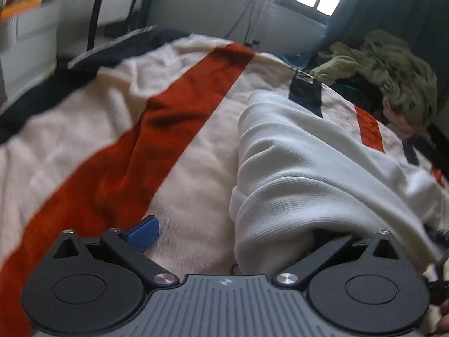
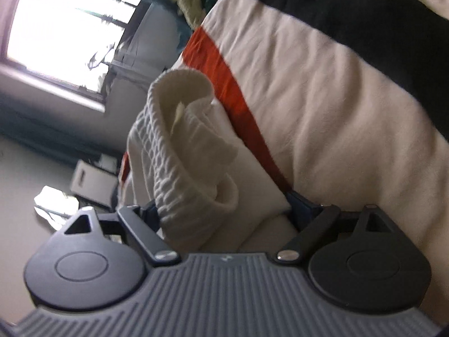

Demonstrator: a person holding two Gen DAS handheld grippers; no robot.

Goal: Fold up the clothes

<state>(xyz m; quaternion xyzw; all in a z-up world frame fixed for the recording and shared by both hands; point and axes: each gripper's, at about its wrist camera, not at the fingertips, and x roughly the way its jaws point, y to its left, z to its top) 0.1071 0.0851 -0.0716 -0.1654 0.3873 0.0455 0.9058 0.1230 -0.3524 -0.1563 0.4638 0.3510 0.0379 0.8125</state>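
Note:
A white knitted garment (image 1: 303, 168) lies on a bed covered by a cream blanket (image 1: 92, 106) with orange and dark stripes. My left gripper (image 1: 230, 233) stands wide open at the garment's near end; its blue left finger (image 1: 144, 231) shows bare, and the cloth drapes over the right finger and hides it. In the right wrist view, rolled sideways, my right gripper (image 2: 224, 207) is open with the garment's ribbed hem (image 2: 179, 151) bunched between its wide-apart fingers.
A heap of olive-green clothes (image 1: 387, 67) lies at the bed's far right, by a dark teal curtain (image 1: 393, 5). A window (image 2: 64, 25) and grey wall are behind. White furniture (image 1: 25, 45) stands beyond the bed's left edge.

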